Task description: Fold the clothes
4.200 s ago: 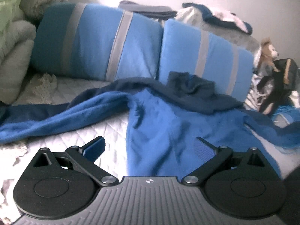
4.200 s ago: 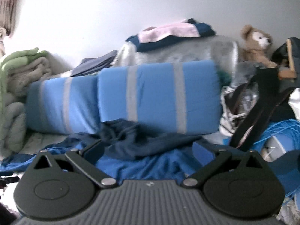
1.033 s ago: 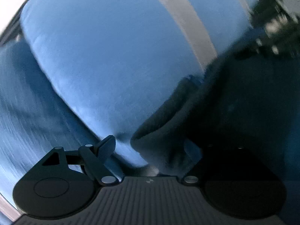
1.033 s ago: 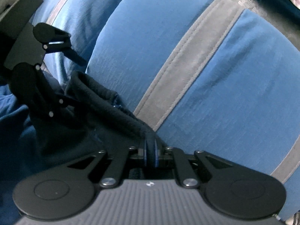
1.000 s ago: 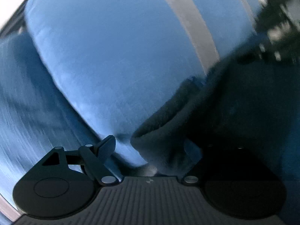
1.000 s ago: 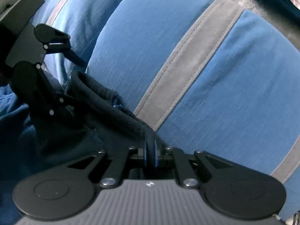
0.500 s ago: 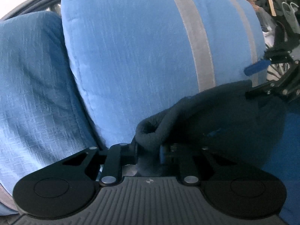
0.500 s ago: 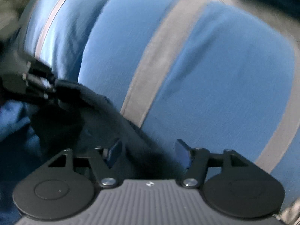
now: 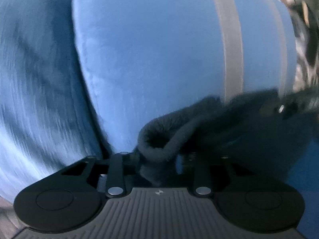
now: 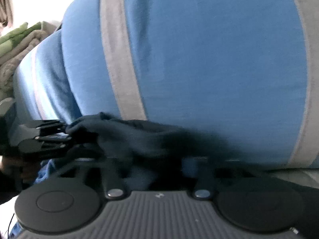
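Observation:
The garment is a dark navy and blue top; its thick navy edge (image 9: 229, 123) lies against a blue pillow. My left gripper (image 9: 157, 159) is shut on a rolled fold of that edge. In the right wrist view the same navy edge (image 10: 139, 135) stretches from the left gripper (image 10: 65, 135) at the left to my right gripper (image 10: 165, 169). The right gripper's fingers are drawn in on dark cloth, though the view is blurred. My right gripper (image 9: 279, 109) also shows at the far right of the left wrist view. Brighter blue cloth (image 9: 307, 169) hangs below.
A blue pillow with grey stripes (image 10: 219, 59) fills the view just behind the garment, and a second one (image 10: 49, 79) stands to its left. Folded green and beige blankets (image 10: 20, 39) are stacked at the far left.
The left gripper, open a second ago, shut on the navy edge and stays shut. The right gripper let go half a second ago and has drawn in on the cloth again, farther right.

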The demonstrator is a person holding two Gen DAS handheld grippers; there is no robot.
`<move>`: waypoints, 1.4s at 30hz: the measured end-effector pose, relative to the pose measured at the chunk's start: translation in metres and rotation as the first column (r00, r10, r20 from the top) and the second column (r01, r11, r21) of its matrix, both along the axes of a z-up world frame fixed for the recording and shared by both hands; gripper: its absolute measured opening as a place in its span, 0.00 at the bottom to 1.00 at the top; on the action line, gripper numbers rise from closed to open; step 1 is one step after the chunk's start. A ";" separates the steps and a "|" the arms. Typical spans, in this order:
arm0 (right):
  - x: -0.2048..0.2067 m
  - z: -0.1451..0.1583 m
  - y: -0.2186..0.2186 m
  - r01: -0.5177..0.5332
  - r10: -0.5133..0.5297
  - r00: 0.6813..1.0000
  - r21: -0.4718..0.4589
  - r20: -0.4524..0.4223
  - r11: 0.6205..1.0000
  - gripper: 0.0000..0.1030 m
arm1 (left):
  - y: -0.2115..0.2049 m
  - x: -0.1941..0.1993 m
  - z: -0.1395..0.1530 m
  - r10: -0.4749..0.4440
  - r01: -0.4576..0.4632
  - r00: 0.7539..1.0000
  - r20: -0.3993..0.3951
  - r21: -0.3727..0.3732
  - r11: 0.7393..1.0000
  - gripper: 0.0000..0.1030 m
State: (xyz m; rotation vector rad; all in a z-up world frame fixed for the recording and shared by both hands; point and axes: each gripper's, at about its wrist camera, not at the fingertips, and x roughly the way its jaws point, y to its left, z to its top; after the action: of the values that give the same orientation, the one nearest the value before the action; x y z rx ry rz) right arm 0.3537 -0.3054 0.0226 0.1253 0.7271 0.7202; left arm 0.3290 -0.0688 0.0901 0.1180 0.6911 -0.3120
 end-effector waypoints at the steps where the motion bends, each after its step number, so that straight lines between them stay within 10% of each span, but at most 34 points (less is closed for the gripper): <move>1: -0.005 0.004 0.002 -0.005 0.006 0.999 -0.014 0.036 1.000 0.18 | 0.000 -0.002 0.005 0.000 0.000 1.000 0.007 -0.007 1.000 0.18; 12: -0.045 0.081 0.043 0.034 0.031 0.894 -0.136 0.448 0.990 0.17 | -0.012 -0.055 0.107 -0.007 -0.045 0.938 0.346 0.142 0.989 0.16; 23: -0.053 0.050 0.100 0.201 0.155 0.763 -0.459 0.627 0.865 0.22 | -0.003 -0.061 0.023 0.056 -0.138 0.944 0.326 0.234 0.962 0.21; 26: -0.060 0.036 0.109 0.259 0.203 0.713 -0.521 0.671 0.813 0.44 | -0.003 -0.058 0.014 0.072 -0.158 0.943 0.325 0.246 0.956 0.30; 28: -0.060 0.036 0.110 0.270 0.206 0.716 -0.537 0.667 0.799 0.79 | -0.004 -0.057 0.016 0.082 -0.170 0.945 0.315 0.264 0.950 0.42; 30: -0.061 0.038 0.106 0.264 0.199 0.732 -0.540 0.652 0.799 0.91 | 0.001 -0.056 0.022 0.074 -0.150 0.958 0.277 0.262 0.953 0.53; 42: -0.096 0.087 0.021 0.184 0.089 0.858 -0.466 0.505 0.865 1.00 | 0.081 -0.090 0.071 0.062 -0.070 0.991 0.121 0.059 0.996 0.68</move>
State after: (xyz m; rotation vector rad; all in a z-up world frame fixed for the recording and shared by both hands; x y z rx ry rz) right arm 0.2573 -0.2848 0.1095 -0.5160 0.3687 0.4588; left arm 0.2385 0.0121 0.1614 0.1719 0.5849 -0.2177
